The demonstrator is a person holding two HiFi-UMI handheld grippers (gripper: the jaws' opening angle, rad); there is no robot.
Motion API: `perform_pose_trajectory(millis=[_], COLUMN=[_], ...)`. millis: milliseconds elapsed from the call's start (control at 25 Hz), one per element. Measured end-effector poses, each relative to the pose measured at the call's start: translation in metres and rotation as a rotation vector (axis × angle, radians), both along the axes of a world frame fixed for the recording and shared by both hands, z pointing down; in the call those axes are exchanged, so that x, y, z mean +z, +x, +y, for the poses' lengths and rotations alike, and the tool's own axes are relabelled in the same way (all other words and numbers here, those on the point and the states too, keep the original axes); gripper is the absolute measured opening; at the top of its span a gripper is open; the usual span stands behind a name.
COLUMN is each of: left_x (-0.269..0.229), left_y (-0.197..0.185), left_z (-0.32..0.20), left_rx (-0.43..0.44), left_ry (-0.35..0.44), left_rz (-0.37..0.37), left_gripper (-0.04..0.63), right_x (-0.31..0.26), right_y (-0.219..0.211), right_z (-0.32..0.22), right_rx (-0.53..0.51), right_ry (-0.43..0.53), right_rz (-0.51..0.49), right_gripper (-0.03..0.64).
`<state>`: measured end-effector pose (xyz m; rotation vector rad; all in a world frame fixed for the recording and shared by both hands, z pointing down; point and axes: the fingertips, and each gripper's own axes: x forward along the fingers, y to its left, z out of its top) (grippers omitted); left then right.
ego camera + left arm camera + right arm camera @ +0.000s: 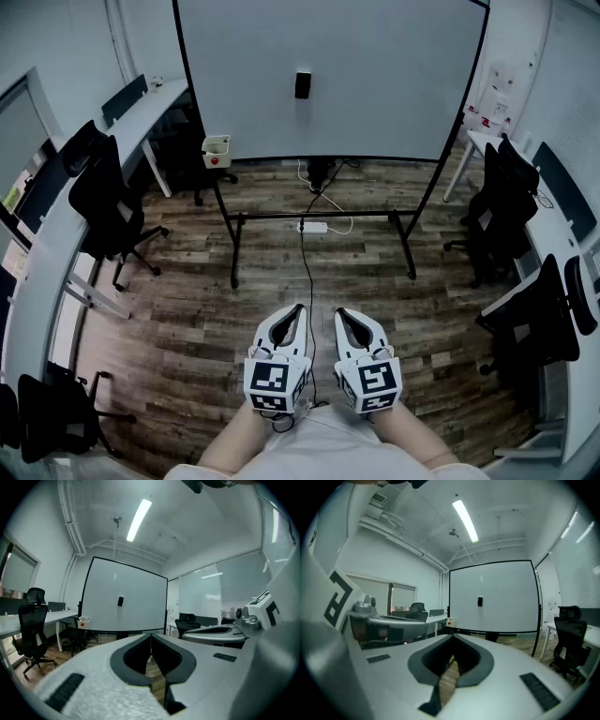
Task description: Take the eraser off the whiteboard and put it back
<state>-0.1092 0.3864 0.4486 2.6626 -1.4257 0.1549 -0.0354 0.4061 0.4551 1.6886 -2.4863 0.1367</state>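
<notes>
A: so where's the eraser (302, 84) at?
B: stuck on the whiteboard (394, 84), upper middle; left gripper (297, 309) and right gripper (340, 315) both have jaws together, empty, well away from it

Wood-plank floor (187, 291) across centre of frame. Resting on it: whiteboard stand (234, 251) upper centre, white power strip (313, 226) between its legs, black cable (309, 281) trailing down toward bottom centre, black office chairs at left (108, 202) and right (497, 211) edges.
</notes>
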Motion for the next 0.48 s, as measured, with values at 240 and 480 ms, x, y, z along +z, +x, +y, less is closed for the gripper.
perform_pose_trajectory(millis=[240, 480], left_x=[0.002, 0.0], left_y=[-0.008, -0.037], left_z=[-0.005, -0.014], left_rx=[0.007, 0.008], left_ry=[-0.004, 0.01], left_rz=[0.026, 0.044], left_gripper=[0.018, 0.018], right_x=[0.0, 0.0], right_y=[-0.004, -0.029], right_z=[-0.007, -0.016], right_rx=[0.019, 0.027], right_ry=[-0.011, -0.001], right_rz=[-0.022, -0.067], right_gripper=[0.027, 0.028])
